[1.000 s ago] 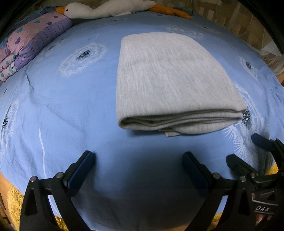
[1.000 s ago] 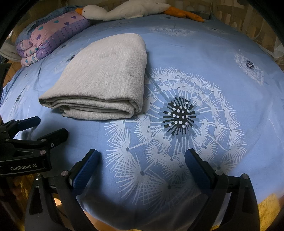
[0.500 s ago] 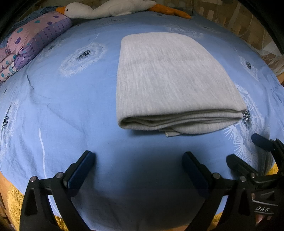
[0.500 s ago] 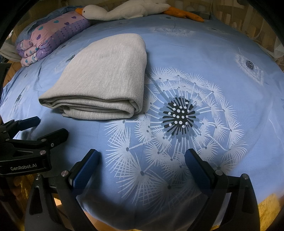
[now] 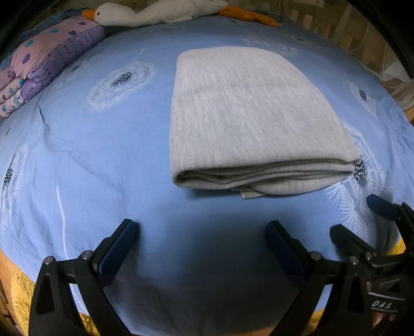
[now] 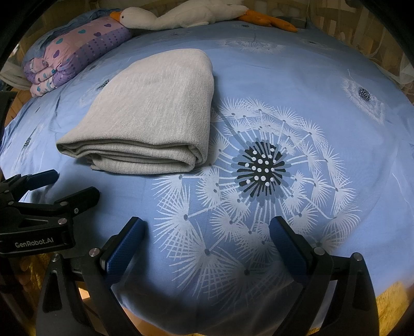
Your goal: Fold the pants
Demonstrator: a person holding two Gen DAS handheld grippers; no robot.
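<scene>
1. Pants (image 5: 248, 124): grey knit, already folded into a flat stack of several layers, lying centre to upper centre in the left wrist view and at left of centre in the right wrist view (image 6: 152, 113), on the blue dandelion-print bedsheet (image 5: 103, 160).
2. Left gripper (image 5: 201, 232): at the lower edge of its own view, jaws spread wide, holding nothing, clear of the cloth; it also shows at lower left in the right wrist view (image 6: 54, 183).
3. Right gripper (image 6: 207, 230): at the lower edge of its own view, jaws likewise wide apart and empty, over the large dandelion print (image 6: 261, 168); it is seen at lower right in the left wrist view (image 5: 359, 214).
4. Step in hand, by judgement: the fold looks finished; only tidying may remain. A small lower layer (image 5: 248, 194) pokes out below the near edge of the stack. Tucking it well would call for a light pinch on that flap alone, sliding it under without lifting the upper layers.
5. Surroundings: a folded patterned quilt (image 5: 49, 59) at upper left and a plush goose (image 5: 160, 11) along the top edge, both well apart from the pants. Nothing stands between the grippers and the stack.
</scene>
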